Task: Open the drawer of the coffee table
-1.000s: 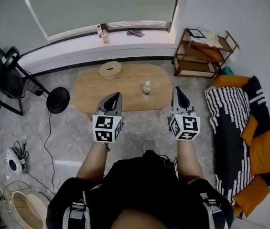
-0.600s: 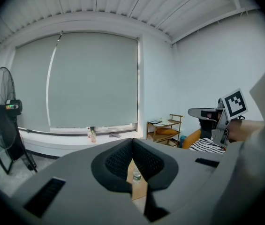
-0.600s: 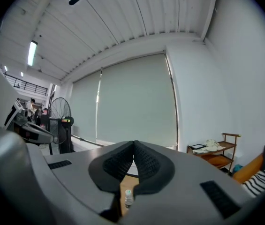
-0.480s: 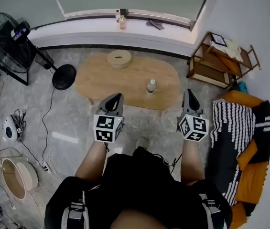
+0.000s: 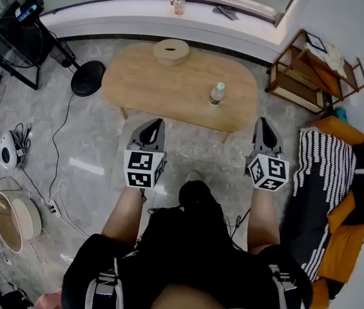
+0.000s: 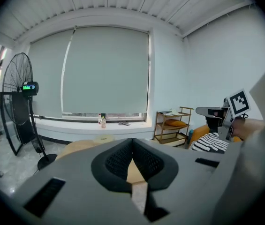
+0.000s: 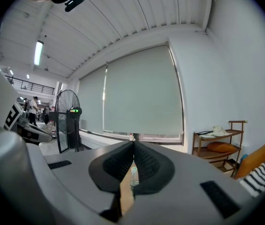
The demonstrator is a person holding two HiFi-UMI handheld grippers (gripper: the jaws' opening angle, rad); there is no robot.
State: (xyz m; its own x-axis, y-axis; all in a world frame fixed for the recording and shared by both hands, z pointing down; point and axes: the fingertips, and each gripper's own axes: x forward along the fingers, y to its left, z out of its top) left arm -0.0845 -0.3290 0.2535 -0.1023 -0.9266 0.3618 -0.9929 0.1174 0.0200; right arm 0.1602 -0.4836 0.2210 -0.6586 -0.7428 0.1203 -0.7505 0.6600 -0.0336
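Left gripper, right gripper: fingers pressed together, empty, near the coffee table, apart from it. Surface carries one bottle, one round box.

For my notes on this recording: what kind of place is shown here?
Probably a living room: a low wooden coffee table, a sofa with orange cushions, and a standing fan.

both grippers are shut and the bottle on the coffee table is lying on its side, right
No: the bottle stands upright on the coffee table, as the head view shows. The left gripper and right gripper are shut.
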